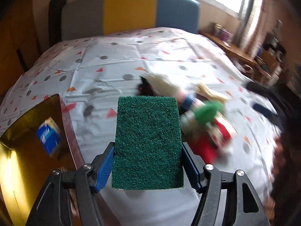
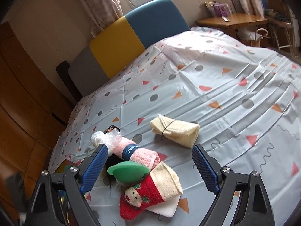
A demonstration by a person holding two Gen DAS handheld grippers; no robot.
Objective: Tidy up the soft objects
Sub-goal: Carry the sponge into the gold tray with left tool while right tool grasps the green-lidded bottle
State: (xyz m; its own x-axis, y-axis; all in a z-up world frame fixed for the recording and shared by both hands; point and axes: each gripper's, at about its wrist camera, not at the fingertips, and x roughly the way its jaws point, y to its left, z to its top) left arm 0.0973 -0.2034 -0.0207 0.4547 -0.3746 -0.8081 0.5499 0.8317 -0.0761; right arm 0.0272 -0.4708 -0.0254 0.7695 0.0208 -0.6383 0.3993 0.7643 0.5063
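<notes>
Patterned plastic sheeting [image 2: 216,86] covers the bed, white with grey dots and orange and red triangles, under a window with curtains.

In the left wrist view the left gripper [image 1: 147,162] has its blue fingers [image 1: 104,167] pressed against the two long sides of a green scouring sponge [image 1: 147,141], which sticks out forward between them, clear of the sheet. To its left, at the bed's edge, stands an open cardboard box [image 1: 28,141] with a blue packet [image 1: 49,135] inside; the box wall is just beside the left finger. Ahead and to the right lies the blurred pile of soft things, and beyond it the sheet runs bare up to the grey, yellow and blue headboard [image 1: 129,11].

In the right wrist view the right gripper [image 2: 150,167] hangs with its fingers [image 2: 205,169] spread wide, pinching nothing. Between and just below them lie a green disc [image 2: 128,171], a red Christmas sock [image 2: 150,194] with a cream cuff resting on a white pad [image 2: 165,210], and a rolled pink towel [image 2: 139,153] with a blue band. A plastic-wrapped white bundle [image 2: 102,138] touches the towel's far end. A cream cloth roll [image 2: 175,131] tied with a dark band lies apart, farther out. Past it the sheet is open to the far edge, where a wooden side table [image 2: 231,21] stands.
</notes>
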